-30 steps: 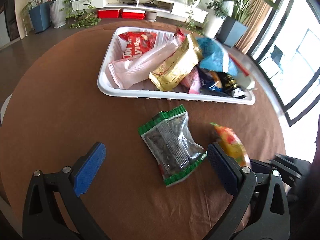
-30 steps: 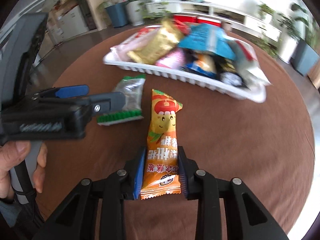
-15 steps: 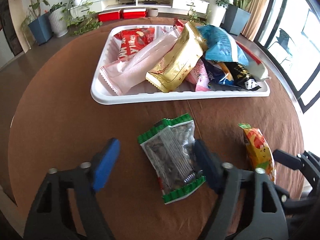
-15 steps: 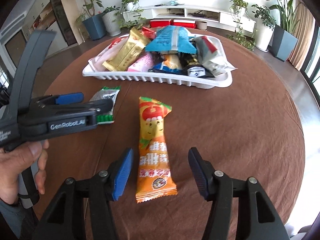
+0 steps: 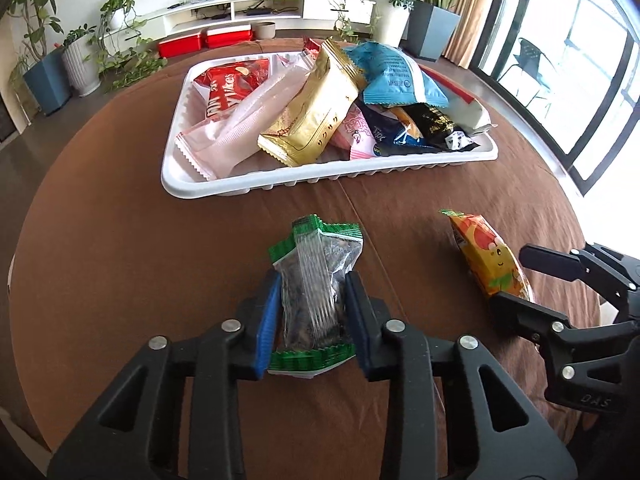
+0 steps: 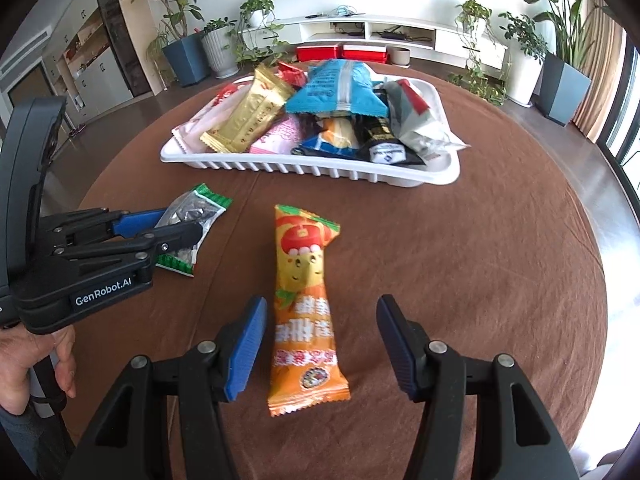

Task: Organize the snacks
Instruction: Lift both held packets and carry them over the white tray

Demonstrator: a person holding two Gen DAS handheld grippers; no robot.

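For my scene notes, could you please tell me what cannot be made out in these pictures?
- Right wrist view: dark packets under the blue packet, covered by it.
- Left wrist view: lower end of the orange packet, behind the right gripper.
- Both views: tray floor, buried under snacks.

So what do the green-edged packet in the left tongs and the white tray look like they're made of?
Green-edged packet: thin clear plastic film, glossy; dark contents show through, and it crinkles as the left tongs are closing on it. White tray: probably thin moulded plastic, smooth with a slight sheen, judging by its ribbed wall.
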